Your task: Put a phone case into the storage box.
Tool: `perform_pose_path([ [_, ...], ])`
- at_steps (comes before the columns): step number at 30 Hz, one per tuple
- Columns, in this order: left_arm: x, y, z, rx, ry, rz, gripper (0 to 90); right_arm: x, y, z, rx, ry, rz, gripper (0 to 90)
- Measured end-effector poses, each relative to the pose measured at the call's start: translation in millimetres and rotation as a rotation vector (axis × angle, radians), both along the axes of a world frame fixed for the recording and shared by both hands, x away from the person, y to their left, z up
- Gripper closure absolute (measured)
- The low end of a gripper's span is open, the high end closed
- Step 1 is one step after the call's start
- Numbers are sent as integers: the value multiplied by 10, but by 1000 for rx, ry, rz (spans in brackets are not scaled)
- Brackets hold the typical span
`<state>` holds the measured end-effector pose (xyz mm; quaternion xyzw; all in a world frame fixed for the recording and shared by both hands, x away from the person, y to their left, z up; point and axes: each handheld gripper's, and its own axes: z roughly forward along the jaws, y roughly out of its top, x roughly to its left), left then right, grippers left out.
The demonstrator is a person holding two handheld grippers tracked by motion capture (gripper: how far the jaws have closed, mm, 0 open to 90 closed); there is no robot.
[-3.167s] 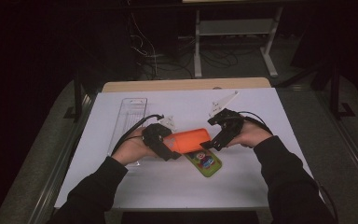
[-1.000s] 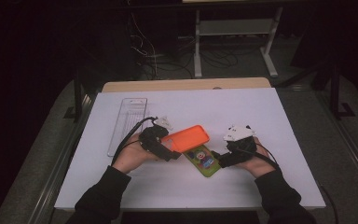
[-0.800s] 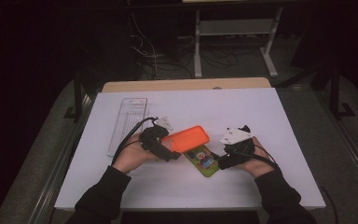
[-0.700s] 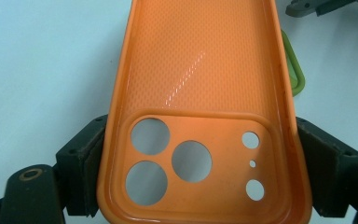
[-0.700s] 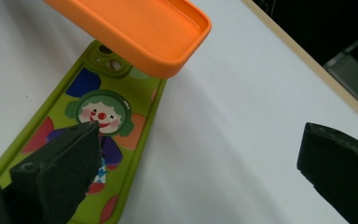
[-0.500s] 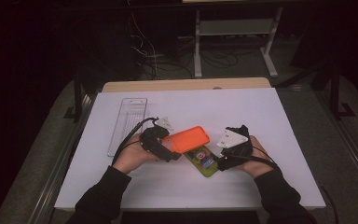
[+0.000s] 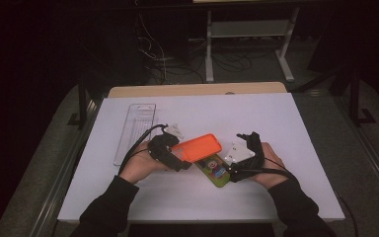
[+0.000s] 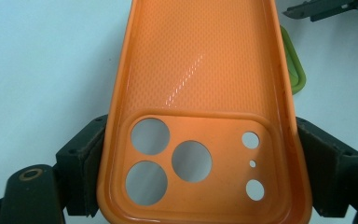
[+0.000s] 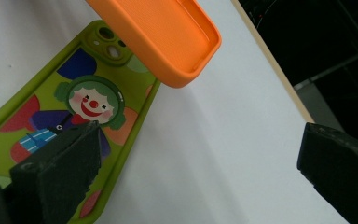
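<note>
Left gripper (image 7: 170, 154) clamps orange phone case (image 7: 197, 147). Green clown case (image 7: 214, 170) flat under right gripper (image 9: 196, 172), jaws wide. Clear tray (image 7: 135, 132) beyond left gripper, contents unclear.

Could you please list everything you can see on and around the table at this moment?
orange phone case: one, orange, open side up, clamped at its camera-hole end, raised over the green case
green phone case: one, lime green with a clown picture, flat on the white table top
clear tray: one, transparent, long, far left of the table
table: one, white top with a wooden far edge
metal stand: one, pale grey, on the dark floor behind
left gripper: one, black, shut on the orange case's sides
right gripper: one, black, jaws wide apart beside the green case
forearms: two, dark sleeves, near edge
</note>
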<state>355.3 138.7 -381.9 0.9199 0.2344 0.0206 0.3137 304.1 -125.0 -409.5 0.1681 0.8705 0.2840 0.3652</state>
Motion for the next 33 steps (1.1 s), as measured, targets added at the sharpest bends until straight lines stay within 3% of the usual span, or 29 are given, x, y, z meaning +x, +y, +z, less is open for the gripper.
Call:
perform_pose_path([
  [6, -5, -7, -6, -3, -3, 6, 159, -15, 31, -5, -45, -31, 20, 0],
  [7, -4, -6, -7, -3, -1, 6, 159, -21, 38, -1, -85, -56, 38, 0],
  [8, -4, -6, -7, -3, -1, 6, 159, -21, 38, -1, -85, -56, 38, 0],
  [9, -6, -8, -7, -9, 3, 11, 159, -35, 57, 7, -110, -90, 48, 0],
  [14, -6, -3, -5, -8, 4, 13, 159, -64, 102, -8, -153, -141, 57, 0],
  [16, 0, 0, -1, -4, -4, 6, 159, -70, 116, -19, -146, -152, 49, 0],
  [17, 1, 1, 0, -3, -5, 6, 159, -61, 118, -27, -198, -181, 77, 0],
  [28, -19, -16, -9, -19, 14, 26, 159, -120, 203, -57, -271, -246, 89, 0],
  [29, -21, -18, -13, -23, 13, 28, 159, -119, 211, -62, -322, -290, 105, 0],
  [31, -14, -13, -11, -12, 10, 17, 159, -133, 228, -64, -351, -301, 115, 0],
  [33, -11, -13, -11, -8, 9, 14, 159, -140, 233, -67, -351, -301, 114, 0],
])
